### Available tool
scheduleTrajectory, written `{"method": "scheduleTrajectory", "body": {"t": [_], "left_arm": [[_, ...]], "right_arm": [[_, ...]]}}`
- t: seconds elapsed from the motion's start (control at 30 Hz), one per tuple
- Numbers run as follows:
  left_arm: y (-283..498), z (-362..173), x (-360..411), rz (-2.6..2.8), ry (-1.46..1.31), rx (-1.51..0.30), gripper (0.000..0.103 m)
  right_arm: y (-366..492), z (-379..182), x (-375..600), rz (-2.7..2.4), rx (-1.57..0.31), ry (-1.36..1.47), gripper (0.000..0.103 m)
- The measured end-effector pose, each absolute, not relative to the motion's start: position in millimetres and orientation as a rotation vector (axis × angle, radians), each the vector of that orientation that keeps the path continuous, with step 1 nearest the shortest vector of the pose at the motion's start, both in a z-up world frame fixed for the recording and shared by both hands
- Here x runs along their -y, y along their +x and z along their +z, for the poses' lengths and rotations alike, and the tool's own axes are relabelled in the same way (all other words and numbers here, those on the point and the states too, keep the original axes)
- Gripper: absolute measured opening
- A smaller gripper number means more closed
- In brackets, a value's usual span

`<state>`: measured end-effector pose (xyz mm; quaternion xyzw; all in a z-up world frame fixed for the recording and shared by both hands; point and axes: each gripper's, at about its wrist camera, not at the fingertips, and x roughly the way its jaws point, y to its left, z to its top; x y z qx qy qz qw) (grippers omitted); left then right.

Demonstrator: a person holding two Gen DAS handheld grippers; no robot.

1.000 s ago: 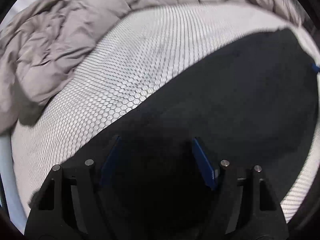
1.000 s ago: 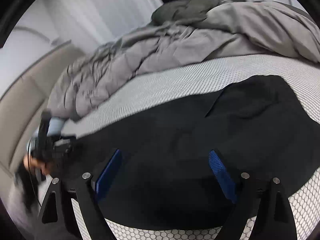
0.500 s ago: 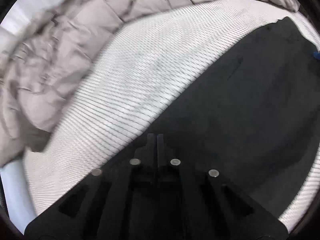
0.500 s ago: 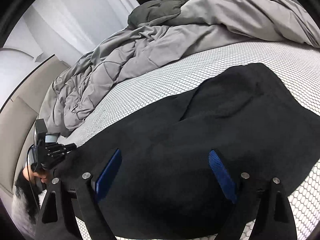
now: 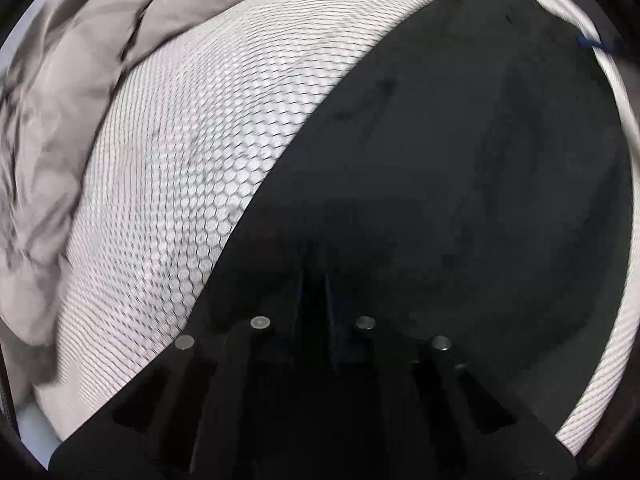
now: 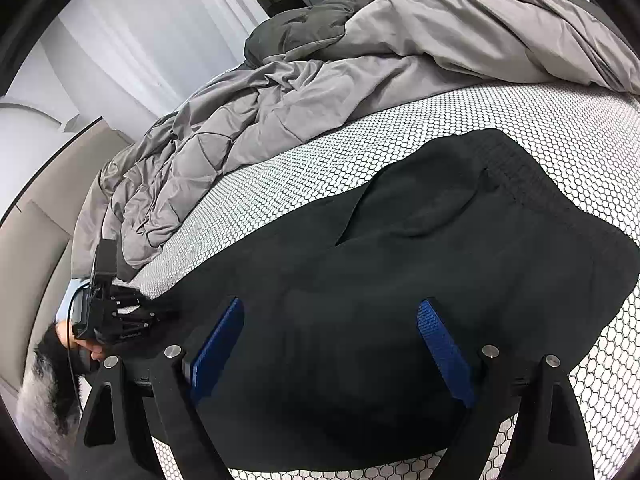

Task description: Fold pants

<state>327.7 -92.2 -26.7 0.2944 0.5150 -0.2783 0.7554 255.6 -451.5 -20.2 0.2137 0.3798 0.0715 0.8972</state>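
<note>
Nearest in the right wrist view, the right claw point(image 6: 328, 344) hangs with its blue pads spread wide over the black pants point(image 6: 400, 280), gripping nothing. The pants lie spread flat on the bed's honeycomb-patterned mattress point(image 6: 540, 120) — at their far left edge the left claw point(image 5: 316, 276) is clenched, its jaws pressed together down at the dark cloth, though whether fabric is pinched between them cannot be told. Beyond — a rumpled grey duvet point(image 6: 360, 72) heaped along the far side of the bed.
</note>
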Motion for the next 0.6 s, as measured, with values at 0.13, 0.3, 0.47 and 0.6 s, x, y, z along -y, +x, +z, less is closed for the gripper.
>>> {"method": "scheduleTrajectory", "body": {"t": [0.13,0.3,0.47,0.6], "left_arm": [[321,-23,92,-0.614,0.635,-1.106,0.000],[331,-3,83,-0.568,0.578,-1.051,0.000],[354,-15,85,-0.436,0.608,-1.092,0.004],[346,-14,69,-0.375,0.547,-1.121,0.031]], "right_arm": [[257,-21,455,0.141,-0.788,0.457,0.090],[255,-20,458,0.129,-0.781,0.472,0.090],[247,-20,459,0.106,-0.774,0.482,0.090],[245,-17,465,0.103,-0.758,0.475,0.090]]}}
